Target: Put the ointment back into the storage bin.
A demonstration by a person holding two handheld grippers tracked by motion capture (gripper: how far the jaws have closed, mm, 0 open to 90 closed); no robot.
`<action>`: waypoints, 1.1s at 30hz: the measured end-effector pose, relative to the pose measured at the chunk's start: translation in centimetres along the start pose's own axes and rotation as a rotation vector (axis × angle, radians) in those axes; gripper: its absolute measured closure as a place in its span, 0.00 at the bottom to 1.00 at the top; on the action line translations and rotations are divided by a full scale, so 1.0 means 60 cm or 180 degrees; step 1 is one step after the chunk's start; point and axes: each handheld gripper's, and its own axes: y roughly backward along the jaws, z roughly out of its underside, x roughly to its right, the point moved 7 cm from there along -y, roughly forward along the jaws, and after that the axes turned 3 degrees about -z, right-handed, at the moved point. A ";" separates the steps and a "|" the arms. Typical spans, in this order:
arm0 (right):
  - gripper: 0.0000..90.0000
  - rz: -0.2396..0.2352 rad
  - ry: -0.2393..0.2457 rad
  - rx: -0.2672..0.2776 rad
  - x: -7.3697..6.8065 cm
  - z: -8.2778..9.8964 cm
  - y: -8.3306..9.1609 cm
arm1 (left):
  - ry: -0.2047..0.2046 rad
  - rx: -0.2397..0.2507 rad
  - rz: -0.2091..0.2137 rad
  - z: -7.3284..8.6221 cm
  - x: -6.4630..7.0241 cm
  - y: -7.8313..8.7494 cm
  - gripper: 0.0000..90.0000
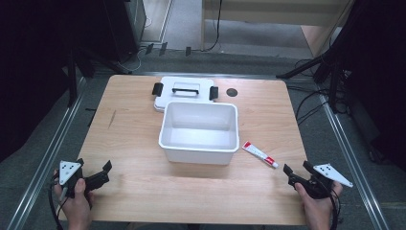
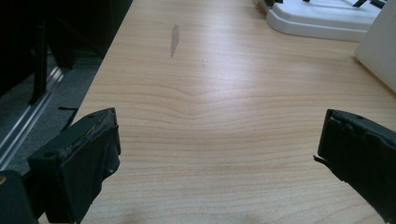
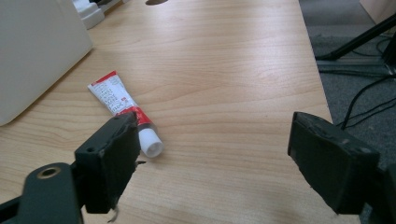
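A white open box (image 1: 199, 130) stands mid-table, its white lid (image 1: 184, 92) with black clasps lying flat behind it. A small white and red tube (image 1: 259, 154) lies on the wood to the right of the box, white cap toward me (image 3: 122, 110). My right gripper (image 1: 297, 170) is open near the front right corner, a short way in front of the tube, with nothing between its jaws (image 3: 212, 161). Over the front left corner my left gripper (image 1: 93, 170) is also open and empty, bare wood between its jaws (image 2: 217, 154).
The box wall (image 3: 32, 51) rises at the left of the right gripper view, and the lid (image 2: 322, 18) sits far off in the left gripper view. A dark round hole (image 1: 232, 92) marks the table's back right. Black stands and cables surround the table.
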 end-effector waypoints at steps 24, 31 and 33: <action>0.34 -0.0231 0.1437 -0.1842 -0.053 -0.055 -0.046 | 0.0118 0.0133 -0.0048 -0.004 -0.005 0.002 0.00; 0.39 -0.0307 0.1703 -0.2262 -0.073 -0.085 -0.069 | 0.0153 0.0080 0.0131 -0.003 -0.003 0.000 0.00; 0.42 -0.0379 0.1792 -0.2563 -0.088 -0.091 -0.082 | 0.0162 0.0062 0.0139 -0.003 -0.003 -0.001 0.00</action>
